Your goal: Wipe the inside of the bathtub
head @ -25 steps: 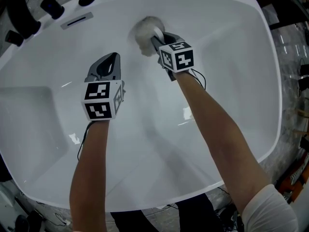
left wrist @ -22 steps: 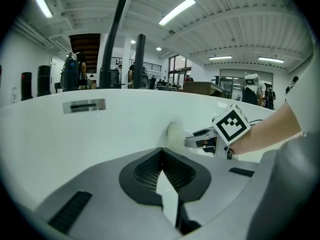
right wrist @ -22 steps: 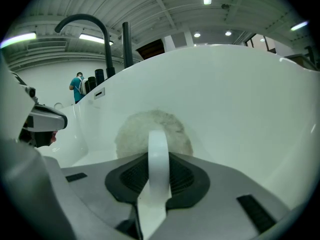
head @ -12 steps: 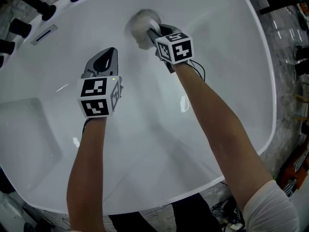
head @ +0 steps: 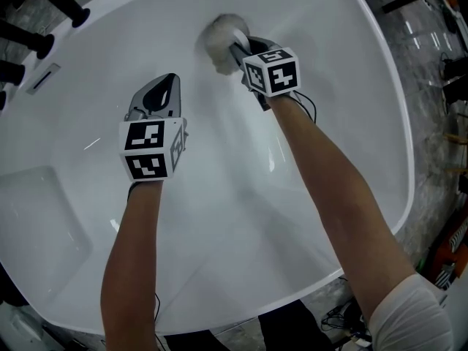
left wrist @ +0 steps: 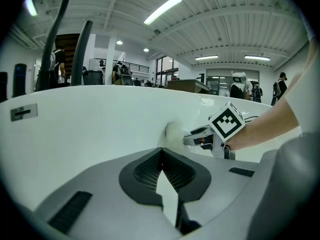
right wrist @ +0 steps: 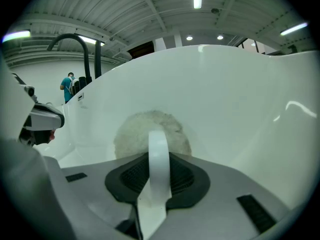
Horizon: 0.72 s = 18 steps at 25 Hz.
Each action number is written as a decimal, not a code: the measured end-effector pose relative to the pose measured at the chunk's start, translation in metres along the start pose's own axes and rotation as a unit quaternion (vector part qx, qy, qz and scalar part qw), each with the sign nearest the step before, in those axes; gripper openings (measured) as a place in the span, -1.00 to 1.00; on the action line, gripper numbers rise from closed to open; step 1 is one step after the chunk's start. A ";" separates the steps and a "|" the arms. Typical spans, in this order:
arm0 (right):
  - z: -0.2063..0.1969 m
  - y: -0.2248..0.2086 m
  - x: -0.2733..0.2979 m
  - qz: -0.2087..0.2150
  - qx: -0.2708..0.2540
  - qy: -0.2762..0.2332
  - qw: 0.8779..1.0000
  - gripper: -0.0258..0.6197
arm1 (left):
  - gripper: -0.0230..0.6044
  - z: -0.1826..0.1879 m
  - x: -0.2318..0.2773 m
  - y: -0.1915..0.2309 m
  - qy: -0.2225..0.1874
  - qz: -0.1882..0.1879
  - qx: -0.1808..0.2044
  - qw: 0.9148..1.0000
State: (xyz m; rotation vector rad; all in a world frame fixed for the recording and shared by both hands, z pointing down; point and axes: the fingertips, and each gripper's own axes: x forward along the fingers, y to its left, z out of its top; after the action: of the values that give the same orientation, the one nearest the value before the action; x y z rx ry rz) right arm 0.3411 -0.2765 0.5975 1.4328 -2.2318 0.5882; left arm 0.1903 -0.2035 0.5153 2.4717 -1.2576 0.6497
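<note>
Head view first: one glossy white bathtub [head: 351, 86] fills the picture, smooth and curved, with a row of black tap fittings [head: 62, 2] and one slim overflow slot [head: 45, 77] on its rim at upper left. Two bare forearms reach down inside. The right tongs [head: 238, 50] are clamped on the white handle of one fluffy, off-white round pad [head: 218, 31], and that pad is pressed against the tub's far inner wall. The left tongs [head: 173, 79] hang over the tub floor, to the left of the pad and apart from it, tips drawn together to a point, carrying nothing. Two marker cubes, one per gripper. Over to the left gripper view: its own jaws meet with only a sliver of tub showing between them, no object there; beyond, the pad [left wrist: 173, 133] sits flat on the white wall. Now the right gripper view: the jaws are closed on the handle [right wrist: 158, 156], one flat white strip running up the middle, and the shaggy disc [right wrist: 135, 131] rests against the tub's curved inside.
</note>
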 end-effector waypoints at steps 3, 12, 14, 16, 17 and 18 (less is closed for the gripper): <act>-0.011 -0.018 0.001 -0.015 0.004 -0.001 1.000 -0.62 | -0.89 -0.010 0.008 0.000 -0.003 -0.001 0.003 1.000; -0.047 -0.063 -0.010 -0.063 0.011 0.006 0.998 -0.62 | -0.89 -0.047 0.017 -0.012 0.003 -0.021 -0.002 1.000; -0.064 -0.061 0.002 -0.067 0.006 0.008 0.998 -0.62 | -0.89 -0.071 0.022 -0.003 0.001 -0.022 -0.011 1.000; -0.074 -0.058 0.008 -0.069 0.004 0.010 0.998 -0.62 | -0.89 -0.085 0.023 0.001 0.002 -0.022 -0.017 1.000; -0.077 -0.059 0.008 -0.069 0.004 0.012 0.998 -0.62 | -0.89 -0.088 0.023 0.001 0.004 -0.023 -0.018 1.000; -0.079 -0.061 0.007 -0.071 0.005 0.013 0.997 -0.62 | -0.89 -0.089 0.021 0.000 0.005 -0.023 -0.019 1.000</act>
State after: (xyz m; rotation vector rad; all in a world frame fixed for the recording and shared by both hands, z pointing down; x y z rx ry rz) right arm 0.4042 -0.2609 0.6738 1.5648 -2.0877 0.5677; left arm 0.1786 -0.1783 0.6021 2.4564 -1.1937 0.6197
